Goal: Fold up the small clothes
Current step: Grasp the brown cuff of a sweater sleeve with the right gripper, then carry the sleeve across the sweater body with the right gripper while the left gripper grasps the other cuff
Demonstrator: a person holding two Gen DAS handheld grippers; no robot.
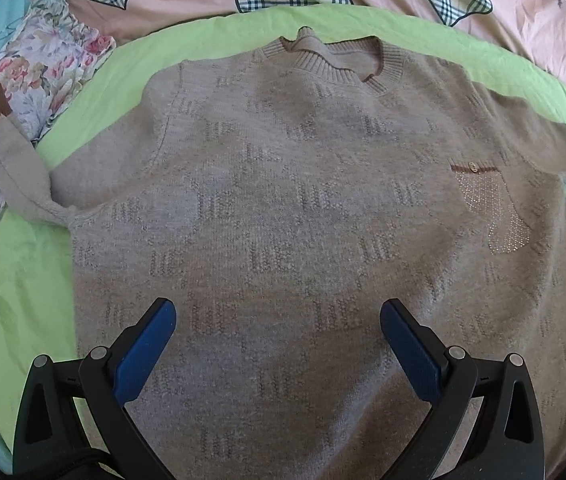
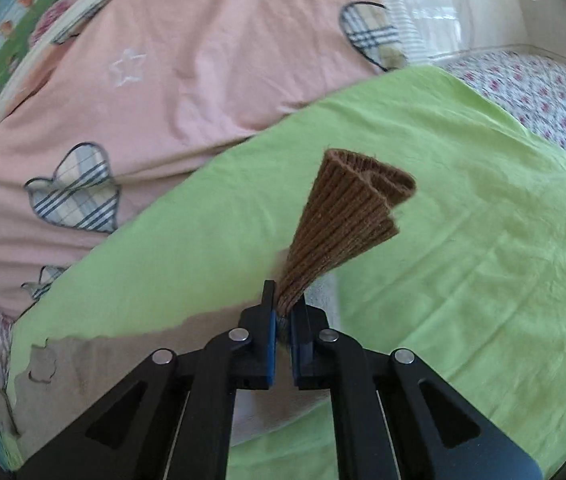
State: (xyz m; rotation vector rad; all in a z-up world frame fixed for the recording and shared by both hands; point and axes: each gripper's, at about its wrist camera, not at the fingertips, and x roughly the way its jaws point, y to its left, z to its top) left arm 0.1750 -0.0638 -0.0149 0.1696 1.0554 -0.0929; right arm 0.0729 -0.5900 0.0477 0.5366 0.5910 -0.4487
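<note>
Sweater (image 1: 283,200) spread flat on sheet (image 1: 23,288), ready for folding. Right gripper (image 2: 283,312) clamped on cuff (image 2: 347,216), lifting sleeve inward; left gripper (image 1: 277,320) hovering, jaws apart.

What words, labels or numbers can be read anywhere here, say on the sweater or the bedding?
None can be read in either view.
Sweater: knit pattern only; its pocket button is too small to tell any marking.
Pink quilt: plaid hearts and star outlines, no lettering.
Brown cuff in the right gripper: plain ribbing.
</note>
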